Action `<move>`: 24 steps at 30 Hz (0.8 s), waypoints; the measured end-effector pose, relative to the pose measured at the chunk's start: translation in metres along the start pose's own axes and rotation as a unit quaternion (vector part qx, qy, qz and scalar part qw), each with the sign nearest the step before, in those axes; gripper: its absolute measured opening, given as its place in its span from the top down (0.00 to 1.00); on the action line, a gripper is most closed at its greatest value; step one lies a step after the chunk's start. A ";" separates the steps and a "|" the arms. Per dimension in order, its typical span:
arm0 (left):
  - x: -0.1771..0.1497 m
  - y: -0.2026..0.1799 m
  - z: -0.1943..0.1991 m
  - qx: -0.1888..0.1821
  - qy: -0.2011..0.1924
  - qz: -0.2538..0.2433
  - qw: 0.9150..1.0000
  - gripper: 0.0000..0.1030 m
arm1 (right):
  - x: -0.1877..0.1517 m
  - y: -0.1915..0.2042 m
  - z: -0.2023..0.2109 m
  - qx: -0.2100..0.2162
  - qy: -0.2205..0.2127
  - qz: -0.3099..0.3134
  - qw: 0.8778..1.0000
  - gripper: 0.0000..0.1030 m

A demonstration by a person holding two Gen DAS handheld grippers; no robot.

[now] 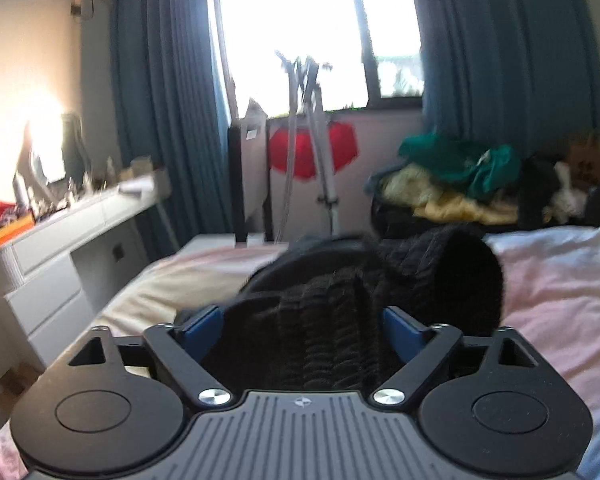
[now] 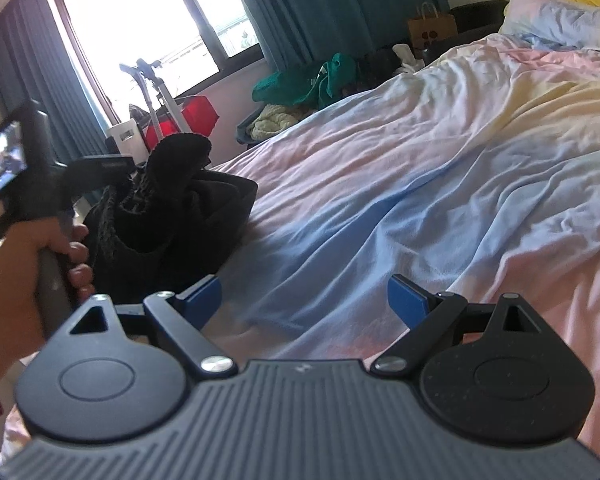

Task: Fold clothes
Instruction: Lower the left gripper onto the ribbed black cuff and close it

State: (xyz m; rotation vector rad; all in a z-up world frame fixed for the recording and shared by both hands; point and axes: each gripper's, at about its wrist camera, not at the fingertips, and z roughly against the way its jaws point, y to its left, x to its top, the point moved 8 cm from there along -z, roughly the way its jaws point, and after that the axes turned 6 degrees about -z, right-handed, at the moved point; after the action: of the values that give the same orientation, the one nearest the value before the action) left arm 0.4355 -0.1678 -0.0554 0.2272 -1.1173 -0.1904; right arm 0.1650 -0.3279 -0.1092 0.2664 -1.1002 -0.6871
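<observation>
A black knitted garment [image 1: 340,312] is bunched up at the near left part of the bed; it also shows in the right wrist view [image 2: 168,208]. My left gripper [image 1: 304,324] has its blue pads [image 1: 204,326] wide apart with the knit filling the gap between them; a sleeve end [image 1: 468,276] rises beyond. In the right wrist view the left gripper's body [image 2: 96,168] sits over the garment, held by a hand [image 2: 20,264]. My right gripper [image 2: 304,300] is open and empty above the bedsheet, to the right of the garment.
The bed [image 2: 420,152] has a wrinkled pink, blue and cream sheet and a pillow [image 2: 560,16]. A pile of green and yellow clothes [image 1: 460,176] lies beyond the bed. A white dresser [image 1: 60,248] with clutter stands at left. A stand [image 1: 312,128] and red item are by the window.
</observation>
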 end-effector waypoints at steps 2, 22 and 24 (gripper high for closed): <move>-0.004 0.000 -0.010 0.015 0.029 0.004 0.999 0.23 | 0.000 0.000 0.001 -0.001 -0.001 0.000 1.000 0.11; -0.018 0.142 0.154 0.001 -0.049 0.085 0.995 0.93 | -0.005 0.032 0.019 0.028 -0.063 0.091 0.993 0.11; -0.036 0.167 0.181 -0.015 -0.048 0.107 0.993 0.94 | -0.004 0.041 0.030 0.039 -0.077 0.108 0.990 0.11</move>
State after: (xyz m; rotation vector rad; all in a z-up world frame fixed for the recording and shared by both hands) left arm 0.2629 -0.0132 0.0355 0.0709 -1.2243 -0.0278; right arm 0.1529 -0.2902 -0.0777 0.1592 -1.2852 -0.4779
